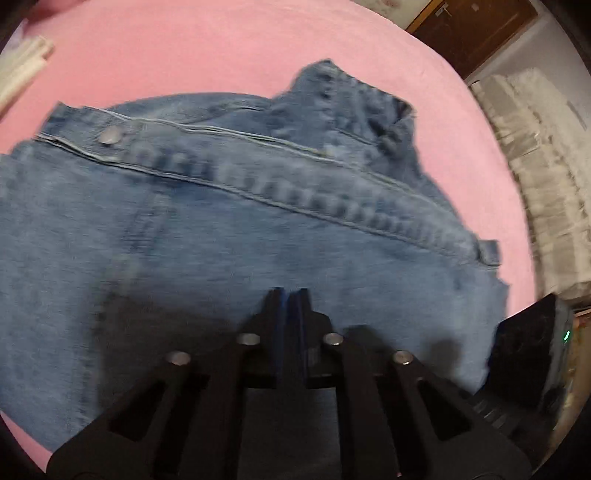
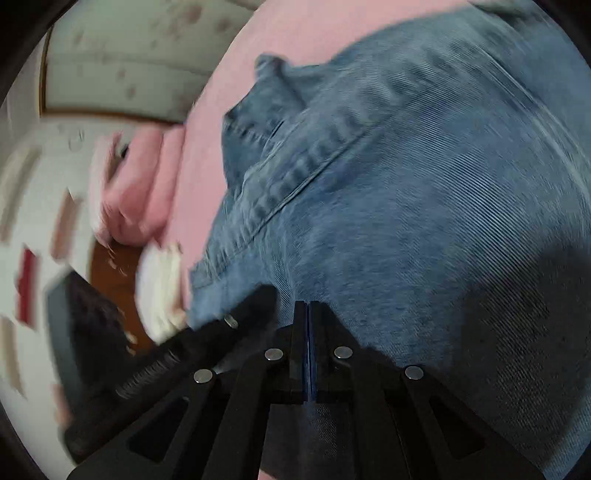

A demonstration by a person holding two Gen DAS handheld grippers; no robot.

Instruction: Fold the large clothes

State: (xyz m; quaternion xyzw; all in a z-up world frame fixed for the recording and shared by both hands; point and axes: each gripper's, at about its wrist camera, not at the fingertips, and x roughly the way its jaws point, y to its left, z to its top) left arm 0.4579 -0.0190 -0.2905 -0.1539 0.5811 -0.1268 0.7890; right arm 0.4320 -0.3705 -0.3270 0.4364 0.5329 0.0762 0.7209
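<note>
So up close my left gripper (image 1: 290,295) has its fingers pressed together right over the denim jacket (image 1: 221,229), and I can't tell if any cloth is caught between them; same deal with my right gripper (image 2: 308,308), jaws together low over the fabric. Further out the jacket lies spread on the pink sheet (image 1: 207,55), metal snap button (image 1: 111,135) facing up near the seam, with a wooden door (image 1: 476,26) way back.

The denim jacket (image 1: 229,221) lies spread on the bed sheet (image 1: 221,55).
</note>
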